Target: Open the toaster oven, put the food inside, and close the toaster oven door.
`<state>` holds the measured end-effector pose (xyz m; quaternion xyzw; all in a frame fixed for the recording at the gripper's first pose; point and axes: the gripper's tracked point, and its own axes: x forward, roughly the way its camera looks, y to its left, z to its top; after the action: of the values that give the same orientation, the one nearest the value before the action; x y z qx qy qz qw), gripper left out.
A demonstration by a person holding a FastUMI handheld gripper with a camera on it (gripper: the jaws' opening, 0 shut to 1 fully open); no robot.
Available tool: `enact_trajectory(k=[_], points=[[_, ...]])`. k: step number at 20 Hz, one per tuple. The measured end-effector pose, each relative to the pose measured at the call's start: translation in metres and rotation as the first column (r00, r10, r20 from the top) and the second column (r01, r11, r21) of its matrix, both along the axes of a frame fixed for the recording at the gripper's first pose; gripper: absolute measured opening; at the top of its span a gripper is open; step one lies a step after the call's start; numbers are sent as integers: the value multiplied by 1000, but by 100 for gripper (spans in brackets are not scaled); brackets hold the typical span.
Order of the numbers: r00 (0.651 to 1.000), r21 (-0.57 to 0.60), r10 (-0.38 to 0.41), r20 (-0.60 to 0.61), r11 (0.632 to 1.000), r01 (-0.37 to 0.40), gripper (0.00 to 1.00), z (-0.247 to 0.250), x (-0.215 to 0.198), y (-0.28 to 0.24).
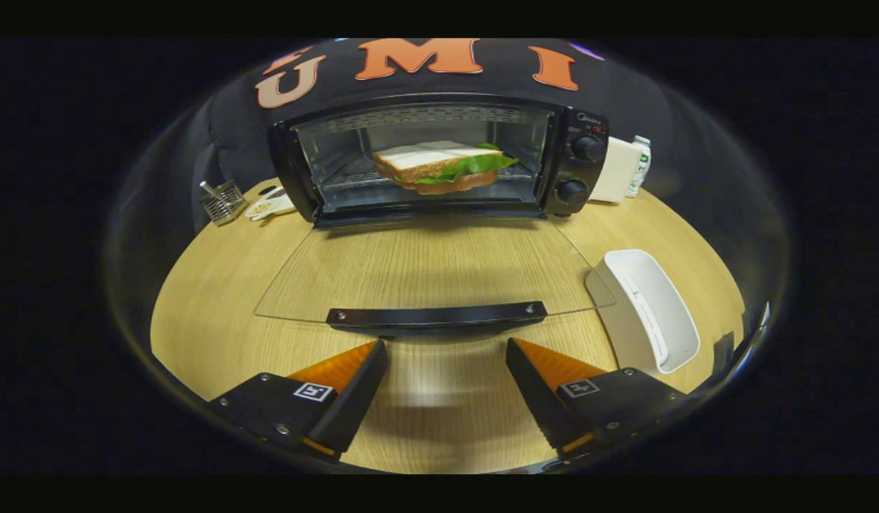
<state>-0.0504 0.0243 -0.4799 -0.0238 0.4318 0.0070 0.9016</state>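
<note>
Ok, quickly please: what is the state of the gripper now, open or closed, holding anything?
Gripper: open, holding nothing, fingers apart just before the black handle of the lowered glass oven door.

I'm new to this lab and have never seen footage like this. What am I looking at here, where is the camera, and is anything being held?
The camera rides on a handheld two-finger gripper that a person carries; its fisheye lens looks forward along the fingers. The fingers are spread apart and hold nothing. Just ahead of them is the black handle of the toaster oven door, a glass door folded down flat over the wooden table. Inside the oven, a sandwich with lettuce sits on the rack. A white tray lies right of the door; a metal holder and a small dish stand left of the oven.
</note>
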Motion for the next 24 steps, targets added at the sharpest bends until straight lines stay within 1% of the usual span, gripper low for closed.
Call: enact_trajectory(k=[5,11,15,19,24], points=[[1000,4,-5,-2,1000,5,100,3,1,1],[1000,15,13,15,1000,-13,100,24,5,1],[1000,36,8,25,999,-9,100,42,8,2],[998,62,5,57,998,-9,100,68,19,3],[995,75,-16,95,997,9,100,92,38,3]])
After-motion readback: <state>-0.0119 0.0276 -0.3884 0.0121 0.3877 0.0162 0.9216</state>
